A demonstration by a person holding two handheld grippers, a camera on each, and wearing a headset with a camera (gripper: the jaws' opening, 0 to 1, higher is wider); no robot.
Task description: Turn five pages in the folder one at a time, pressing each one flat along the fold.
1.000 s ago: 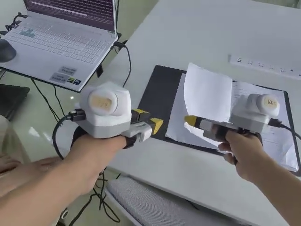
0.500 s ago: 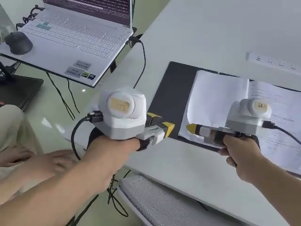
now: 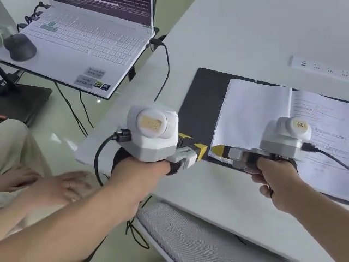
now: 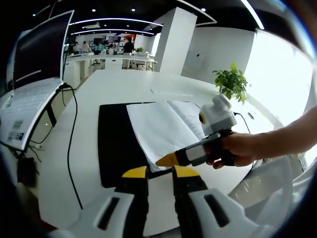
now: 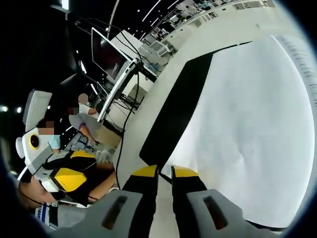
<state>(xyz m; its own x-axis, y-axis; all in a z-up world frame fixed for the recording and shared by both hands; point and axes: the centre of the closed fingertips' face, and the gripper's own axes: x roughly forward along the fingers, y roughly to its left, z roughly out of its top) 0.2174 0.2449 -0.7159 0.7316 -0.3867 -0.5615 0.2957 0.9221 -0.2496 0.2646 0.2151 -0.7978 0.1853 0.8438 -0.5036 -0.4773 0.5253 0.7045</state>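
Note:
A black folder lies open on the white table. A blank white page lies turned over on its left side, almost flat; printed pages lie to the right of the fold. My right gripper is shut on that page's near left corner, at the folder's front edge. Just left of it my left gripper hovers over the table's front, shut with nothing in it. The two tips nearly meet. The right gripper crosses the left gripper view at the page corner.
An open laptop on a stand and a mouse sit at the far left, with a cable running down to the floor. A power strip lies behind the folder. Another person's hand rests at the lower left.
The page that stood lifted in the right gripper has swung left and come down nearly flat on the folder's left side. Both grippers have drawn closer together.

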